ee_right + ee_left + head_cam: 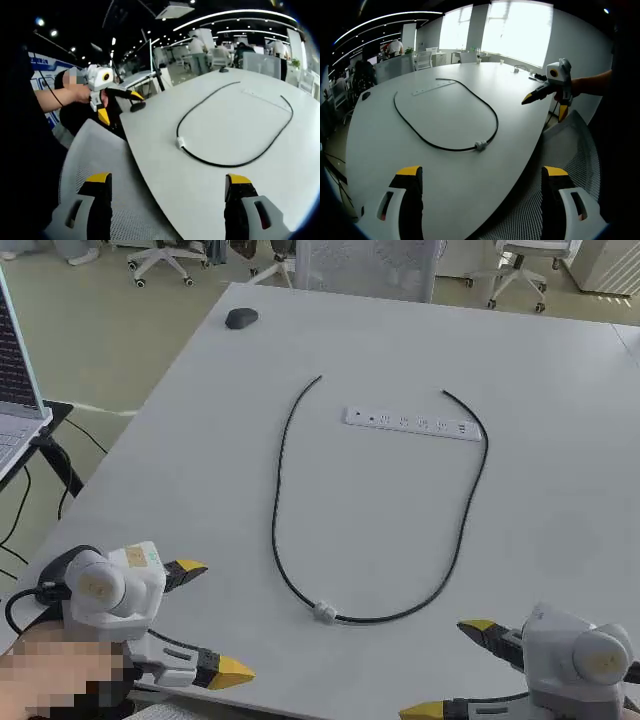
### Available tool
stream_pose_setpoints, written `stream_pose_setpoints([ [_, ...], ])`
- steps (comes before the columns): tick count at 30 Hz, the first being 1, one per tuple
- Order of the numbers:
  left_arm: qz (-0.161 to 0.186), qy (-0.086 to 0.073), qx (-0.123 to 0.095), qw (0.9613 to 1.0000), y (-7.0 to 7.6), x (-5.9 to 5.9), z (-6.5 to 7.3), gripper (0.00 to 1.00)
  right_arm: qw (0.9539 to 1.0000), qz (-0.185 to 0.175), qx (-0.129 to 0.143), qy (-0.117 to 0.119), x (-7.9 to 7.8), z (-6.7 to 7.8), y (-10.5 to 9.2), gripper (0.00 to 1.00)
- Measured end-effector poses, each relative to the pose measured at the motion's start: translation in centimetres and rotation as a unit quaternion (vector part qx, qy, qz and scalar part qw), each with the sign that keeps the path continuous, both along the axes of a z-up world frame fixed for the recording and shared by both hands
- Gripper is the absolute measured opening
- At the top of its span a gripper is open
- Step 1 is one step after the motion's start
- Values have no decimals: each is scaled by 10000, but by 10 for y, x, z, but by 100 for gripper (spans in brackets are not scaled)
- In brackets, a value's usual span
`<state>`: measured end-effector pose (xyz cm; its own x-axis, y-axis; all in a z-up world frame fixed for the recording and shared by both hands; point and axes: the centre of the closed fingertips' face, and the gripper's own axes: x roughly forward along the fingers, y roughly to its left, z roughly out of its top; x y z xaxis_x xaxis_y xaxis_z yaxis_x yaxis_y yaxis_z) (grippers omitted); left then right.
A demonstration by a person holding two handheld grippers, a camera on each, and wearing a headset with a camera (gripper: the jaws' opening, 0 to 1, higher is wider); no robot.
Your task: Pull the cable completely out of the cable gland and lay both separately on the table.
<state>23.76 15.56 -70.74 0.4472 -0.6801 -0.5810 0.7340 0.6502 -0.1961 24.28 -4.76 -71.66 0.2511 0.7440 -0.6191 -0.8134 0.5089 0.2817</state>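
Note:
A black cable [277, 502] lies in a long U on the white table [380, 510], both ends pointing away from me. A small white cable gland [324, 613] sits threaded on it at the bottom of the loop; the gland [480, 146] also shows in the left gripper view and the gland [180, 143] in the right gripper view. My left gripper [213, 620] hovers at the near left edge, open and empty. My right gripper [455, 666] hovers at the near right edge, open and empty. Both are well short of the gland.
A white power strip [412, 424] lies inside the cable loop toward the far side. A dark mouse [241, 318] rests at the far left corner. A laptop [15, 400] stands on a stand to the left. Office chairs [365, 265] stand behind the table.

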Motion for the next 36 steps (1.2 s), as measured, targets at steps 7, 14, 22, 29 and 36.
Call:
stream_pose_setpoints([
  [7, -75, 3, 30, 10000, 2, -2, 1, 98, 10000, -50, -51, -37, 2, 1, 2, 92],
  [14, -100, -34, 30, 9999, 4, -3, 3, 98, 9999, -70, -78, -39, -2, 3, 2, 91],
  [22, -146, -14, 39, 9999, 5, -1, 2, 98, 9998, -48, -170, 31, -3, 2, 3, 89],
  [29, -128, 9, 26, 9999, 6, 3, -3, 99, 9994, 124, -326, -85, 8, -3, 11, 86],
  [36, -175, 81, 3, 9998, 6, 0, -9, 99, 9990, 211, -381, -103, 19, -5, 23, 84],
])
